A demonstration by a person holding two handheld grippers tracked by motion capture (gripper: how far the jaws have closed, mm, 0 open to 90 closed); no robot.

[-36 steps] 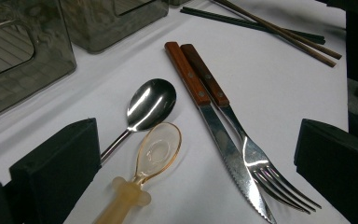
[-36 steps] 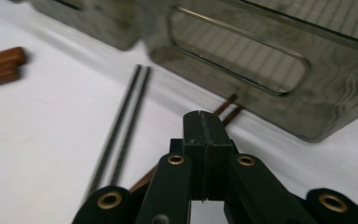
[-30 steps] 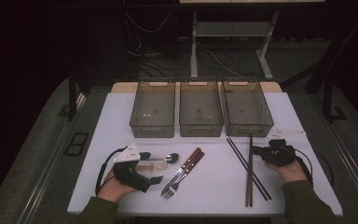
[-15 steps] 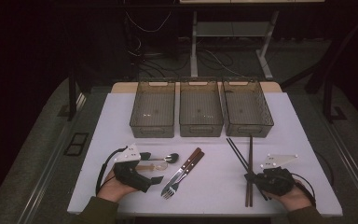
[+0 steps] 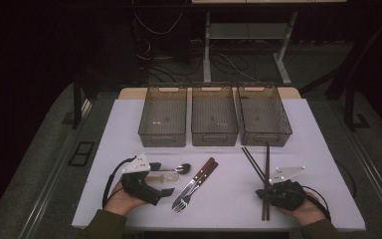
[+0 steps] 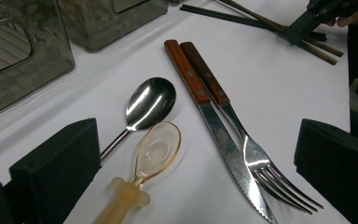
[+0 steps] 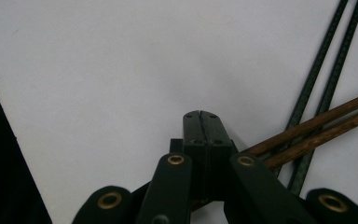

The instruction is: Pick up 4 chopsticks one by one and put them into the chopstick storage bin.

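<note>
On the white desk (image 5: 129, 124), the right gripper (image 7: 200, 122) has its fingers pressed together, empty, brown chopsticks (image 7: 317, 128) just beside; the left gripper (image 6: 200, 154) has its fingers wide apart around the spoons (image 6: 151, 100).

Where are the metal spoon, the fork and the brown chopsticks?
metal spoon (image 6: 150, 101), left gripper view, on its bowl.
fork (image 6: 256, 161), left gripper view, on the neck above the tines.
brown chopsticks (image 7: 326, 122), right gripper view, on the shaft of the upper stick.

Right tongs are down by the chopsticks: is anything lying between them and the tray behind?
Nothing visible. The right tongs, shut, sit at the chopsticks, whose far tips nearly reach the right-hand tray. Only bare white table lies alongside.
</note>
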